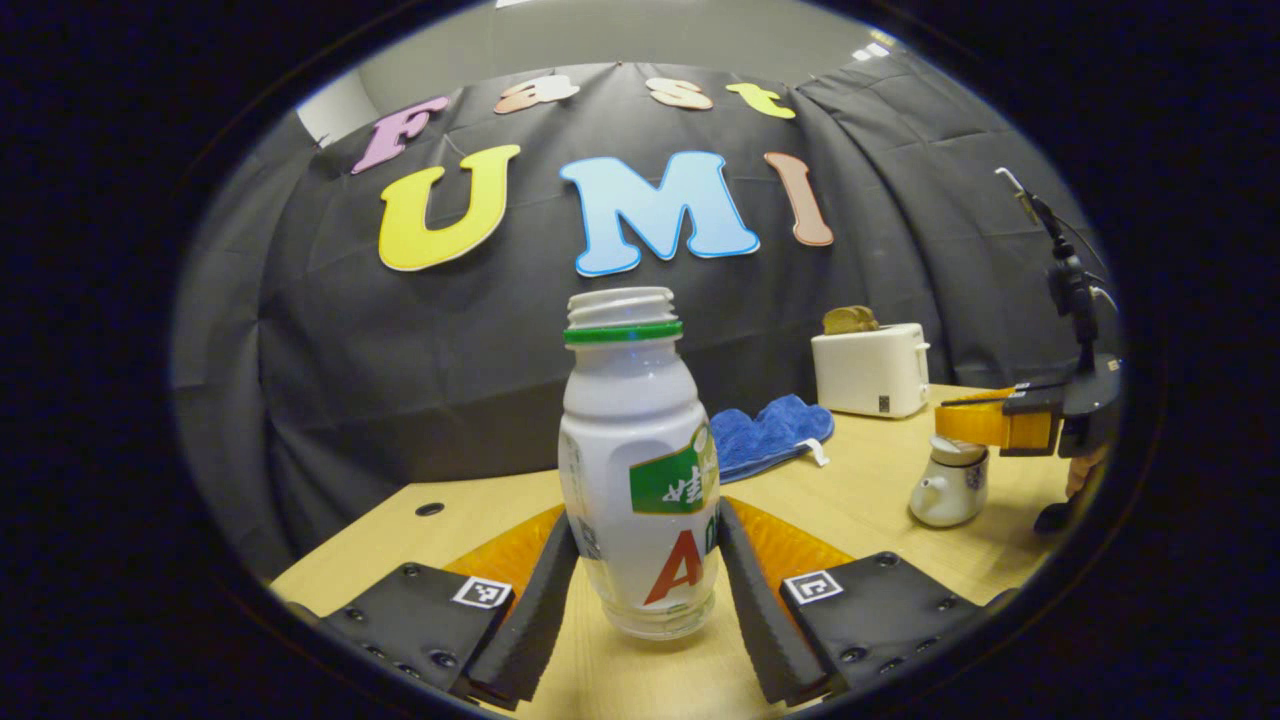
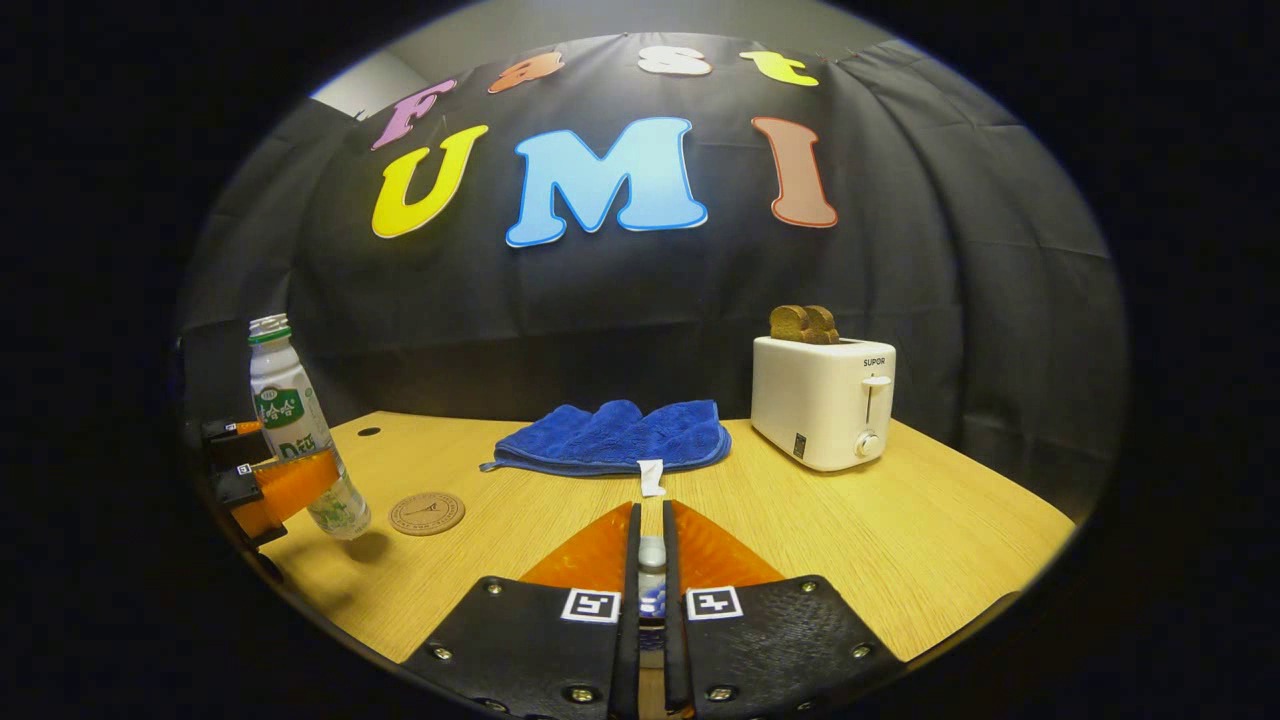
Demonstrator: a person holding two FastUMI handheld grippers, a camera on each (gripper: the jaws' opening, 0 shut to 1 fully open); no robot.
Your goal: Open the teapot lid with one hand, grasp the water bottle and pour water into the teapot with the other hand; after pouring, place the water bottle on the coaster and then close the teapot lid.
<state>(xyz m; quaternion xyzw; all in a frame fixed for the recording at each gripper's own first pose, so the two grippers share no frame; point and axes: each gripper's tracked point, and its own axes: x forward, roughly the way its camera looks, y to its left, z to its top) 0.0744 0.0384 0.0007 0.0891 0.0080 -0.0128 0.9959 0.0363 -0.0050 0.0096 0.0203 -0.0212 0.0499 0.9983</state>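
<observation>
An uncapped white water bottle (image 1: pixel 640 470) with a green neck ring stands upright between the fingers of my left gripper (image 1: pixel 645 520), which is shut on its lower body. In the right gripper view the bottle (image 2: pixel 298 425) hangs slightly tilted just above the table, its shadow beneath it, beside the round brown coaster (image 2: pixel 427 513). My right gripper (image 2: pixel 651 520) is nearly shut on a small white and blue piece, the teapot lid (image 2: pixel 651 585). In the left gripper view that gripper (image 1: pixel 965 422) sits right on top of the small white teapot (image 1: pixel 945 490).
A white toaster (image 2: pixel 825 400) holding toast stands at the back right of the wooden table (image 2: pixel 900 540). A folded blue cloth (image 2: pixel 615 435) lies at the back middle. A small hole (image 2: pixel 368 432) marks the tabletop near the back left.
</observation>
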